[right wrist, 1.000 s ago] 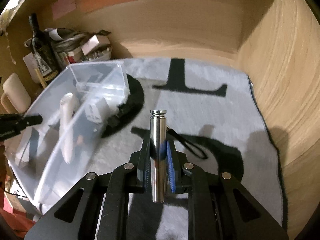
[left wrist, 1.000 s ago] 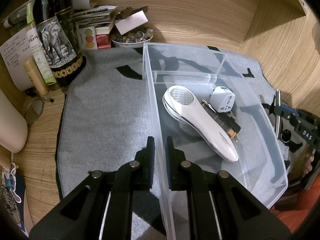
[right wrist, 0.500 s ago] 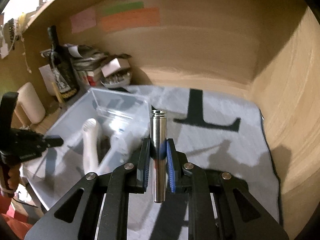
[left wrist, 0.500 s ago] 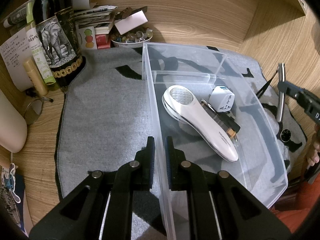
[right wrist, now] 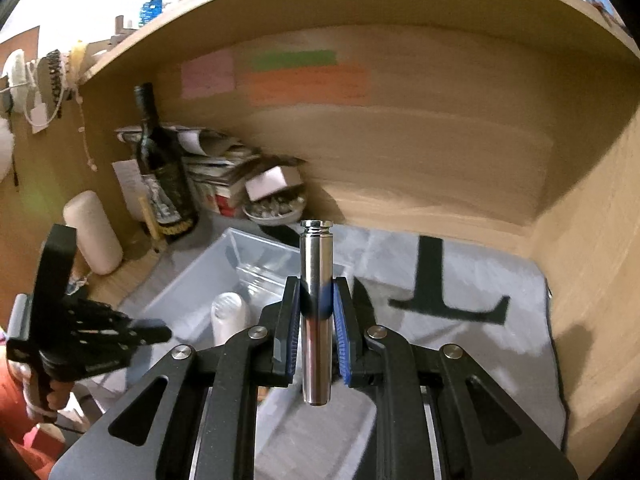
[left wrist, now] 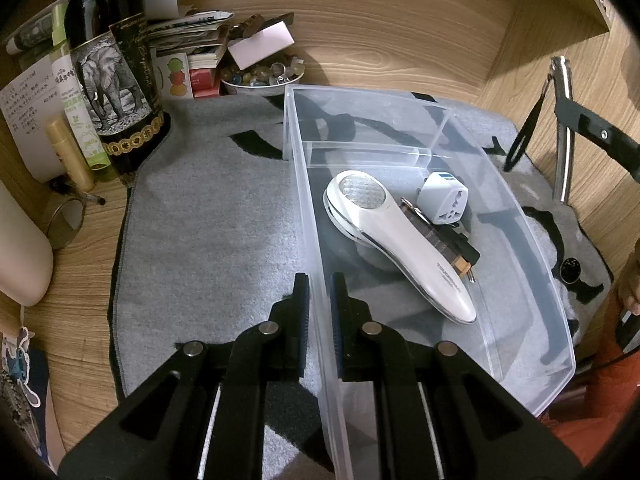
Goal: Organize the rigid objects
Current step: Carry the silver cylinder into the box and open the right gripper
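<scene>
My left gripper (left wrist: 320,306) is shut on the near left wall of a clear plastic bin (left wrist: 298,168) standing on a grey mat. Inside the bin lie a white handheld device (left wrist: 396,240), a white travel adapter (left wrist: 444,200) and a dark small item with keys (left wrist: 454,246). My right gripper (right wrist: 316,304) is shut on a shiny metal cylinder (right wrist: 316,264) held upright in the air. In the left wrist view that cylinder (left wrist: 562,152) hangs beyond the bin's right side, with a black lanyard (left wrist: 528,128) dangling from it.
A wine bottle with an elephant label (left wrist: 112,92), stacked papers and a bowl of stones (left wrist: 262,78) crowd the back left corner. Wooden walls close the back and right. A small round black thing (left wrist: 570,270) lies on the grey mat (left wrist: 212,220).
The right gripper has lifted the metal cylinder off the mat and carried it up and toward the bin. The left gripper has kept still on the bin wall.
</scene>
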The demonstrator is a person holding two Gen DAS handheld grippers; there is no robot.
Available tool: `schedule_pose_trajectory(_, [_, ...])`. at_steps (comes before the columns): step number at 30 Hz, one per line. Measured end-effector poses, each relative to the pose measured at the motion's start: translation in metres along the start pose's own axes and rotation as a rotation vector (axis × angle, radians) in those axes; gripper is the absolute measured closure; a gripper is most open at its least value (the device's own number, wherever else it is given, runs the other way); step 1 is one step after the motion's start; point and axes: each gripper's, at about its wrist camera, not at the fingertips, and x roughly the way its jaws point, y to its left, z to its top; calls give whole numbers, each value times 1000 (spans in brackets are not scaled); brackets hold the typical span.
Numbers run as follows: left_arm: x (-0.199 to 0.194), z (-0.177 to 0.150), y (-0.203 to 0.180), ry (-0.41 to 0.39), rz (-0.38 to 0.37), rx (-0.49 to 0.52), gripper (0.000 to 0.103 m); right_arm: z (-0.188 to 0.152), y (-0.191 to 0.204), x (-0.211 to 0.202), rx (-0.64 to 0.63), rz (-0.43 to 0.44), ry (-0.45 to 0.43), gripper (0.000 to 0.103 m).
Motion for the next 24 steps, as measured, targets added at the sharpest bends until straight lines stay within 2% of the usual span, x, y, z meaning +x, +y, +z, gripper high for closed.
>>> schedule_pose_trajectory(9, [0,0,0,0,-1,0,92,2,22,23,-56,51,38,89])
schedule_pose_trajectory(24, [1,2,0,0,-4,-1,92,-19,35,68,-98,78,198,89])
